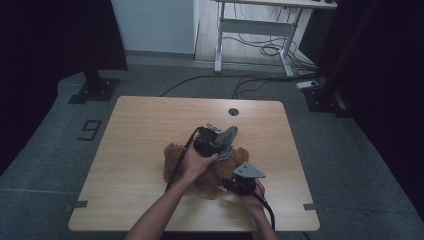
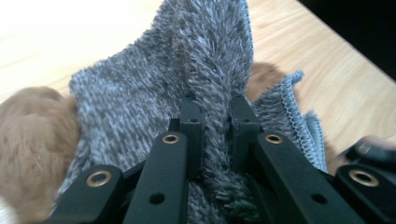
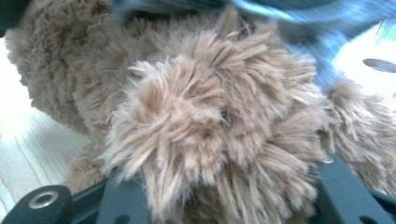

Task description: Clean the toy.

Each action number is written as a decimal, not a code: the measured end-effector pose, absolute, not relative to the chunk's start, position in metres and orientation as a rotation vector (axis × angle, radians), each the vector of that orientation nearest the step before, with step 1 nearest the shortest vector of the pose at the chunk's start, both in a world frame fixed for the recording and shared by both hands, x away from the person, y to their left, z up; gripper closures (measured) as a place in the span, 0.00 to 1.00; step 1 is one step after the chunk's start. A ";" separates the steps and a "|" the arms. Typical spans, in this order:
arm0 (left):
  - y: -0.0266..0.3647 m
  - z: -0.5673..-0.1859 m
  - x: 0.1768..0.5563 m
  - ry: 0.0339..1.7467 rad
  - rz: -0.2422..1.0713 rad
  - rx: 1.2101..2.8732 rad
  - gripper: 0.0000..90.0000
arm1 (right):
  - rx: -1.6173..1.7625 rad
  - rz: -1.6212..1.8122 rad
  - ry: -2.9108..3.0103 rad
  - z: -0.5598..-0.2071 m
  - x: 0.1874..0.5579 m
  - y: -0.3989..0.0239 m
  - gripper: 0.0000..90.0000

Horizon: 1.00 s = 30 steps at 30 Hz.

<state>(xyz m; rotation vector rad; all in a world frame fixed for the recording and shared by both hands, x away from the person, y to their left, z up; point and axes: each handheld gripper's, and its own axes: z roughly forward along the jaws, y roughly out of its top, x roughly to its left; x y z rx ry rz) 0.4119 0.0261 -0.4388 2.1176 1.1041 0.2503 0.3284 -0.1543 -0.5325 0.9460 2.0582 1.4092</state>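
1. Gripping a fold of the grey fuzzy cloth (image 2: 205, 60), your left gripper (image 2: 214, 119) has its jaws pinched together on the pile; in the high view that left gripper (image 1: 207, 142) sits over the middle of the table (image 1: 140, 130), with the grey fuzzy cloth (image 1: 229, 140) draped across the far side of the brown plush toy (image 1: 175, 157).
2. Your right gripper (image 1: 240, 184) is at the near right of the toy, and in its own view the brown plush toy (image 3: 205, 121) bulges between the jaws, which look clamped on a tuft of fur (the fingertips themselves are buried, so take that as a judgement).
3. My reading of the step: you are dressing or wrapping the toy in the cloth, with the right side steadying the body while the left draws the fabric.
4. Next, keep the right hold firm and pull the cloth toward the near side, over the toy, slowly enough that the fold does not slip out.
5. Watch the stitched edge at the right of the left gripper view; it could snag.
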 end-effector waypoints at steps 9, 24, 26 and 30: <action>0.104 -0.439 0.391 1.175 0.242 2.014 0.88 | 0.966 1.423 2.048 -0.533 0.330 -0.155 0.60; 0.205 -0.475 0.376 1.381 0.218 1.896 0.87 | 0.985 1.448 2.050 -0.534 0.332 -0.158 0.59; 0.211 -0.486 0.374 1.399 0.185 1.899 0.87 | 0.987 1.452 2.052 -0.534 0.332 -0.158 0.59; 0.209 -0.505 0.370 1.414 0.062 1.870 0.87 | 0.994 1.465 2.057 -0.534 0.333 -0.159 0.59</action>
